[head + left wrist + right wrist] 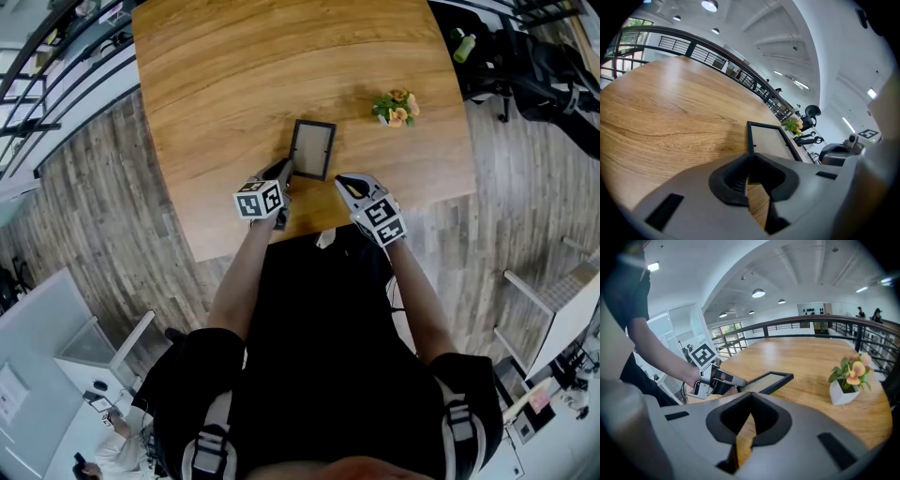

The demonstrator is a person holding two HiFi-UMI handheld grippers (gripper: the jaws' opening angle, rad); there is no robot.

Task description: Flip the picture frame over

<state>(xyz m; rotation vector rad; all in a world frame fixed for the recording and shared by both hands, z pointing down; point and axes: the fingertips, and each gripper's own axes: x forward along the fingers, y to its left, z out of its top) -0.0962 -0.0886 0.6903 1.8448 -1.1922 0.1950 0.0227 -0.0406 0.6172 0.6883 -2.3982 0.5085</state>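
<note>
A black picture frame with a pale grey panel facing up lies on the wooden table near its front edge. My left gripper is shut on the frame's near left corner; in the left gripper view the black rim of the frame runs straight in between the two pads of the left gripper. My right gripper is shut on nothing, just off the frame's near right corner and apart from it. The right gripper view shows the frame ahead of the right gripper.
A small white pot of orange and yellow flowers stands on the table to the right of the frame. The table's front edge is right under my hands. Railings and office furniture surround the table on a wood-plank floor.
</note>
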